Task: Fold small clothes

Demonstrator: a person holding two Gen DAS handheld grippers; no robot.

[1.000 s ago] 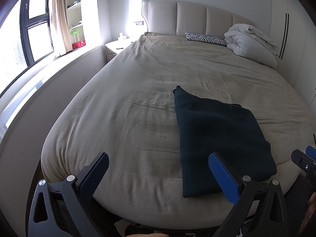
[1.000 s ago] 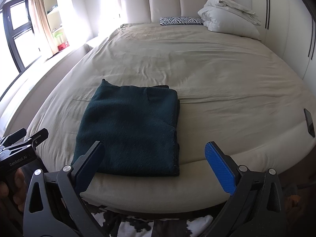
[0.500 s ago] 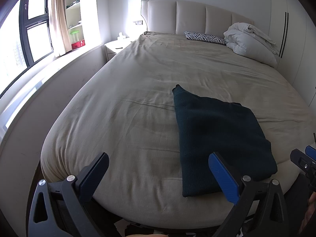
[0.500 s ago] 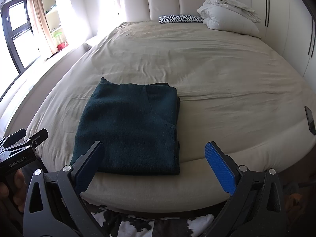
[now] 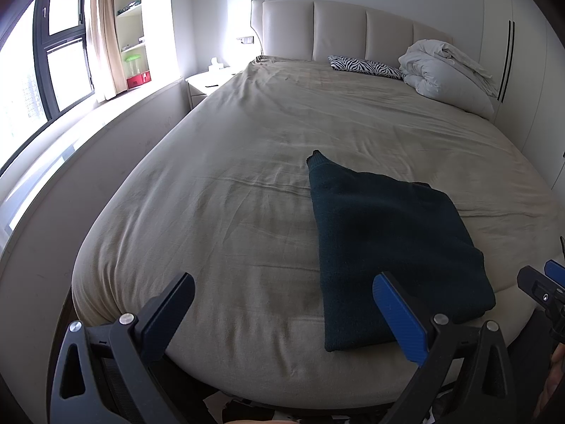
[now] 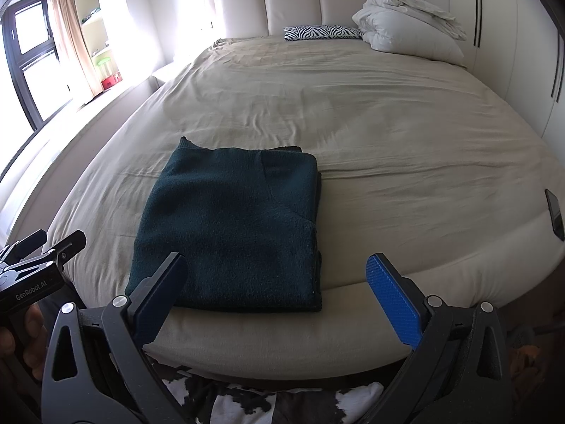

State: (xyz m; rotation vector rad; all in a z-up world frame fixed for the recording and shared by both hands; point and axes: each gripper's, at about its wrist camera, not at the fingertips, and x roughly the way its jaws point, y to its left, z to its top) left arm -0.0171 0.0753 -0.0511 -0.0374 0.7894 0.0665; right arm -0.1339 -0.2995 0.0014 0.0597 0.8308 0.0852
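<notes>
Sweater lay folded square at bed near edge, left of centre. Left gripper and right gripper both spread wide, empty, hovering off the near edge. Fold looked done; best just square loose right-side layers. Wide bare sheet beyond; phone at right edge

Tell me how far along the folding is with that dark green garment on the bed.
Done: the dark green garment lies folded into a neat rectangle near the foot edge of the bed. In hand: nothing; the left tongs and right tongs are both open, held short of the bed edge, apart from the cloth. Left: no other unfolded clothes show, so at most a final tidy.
</notes>
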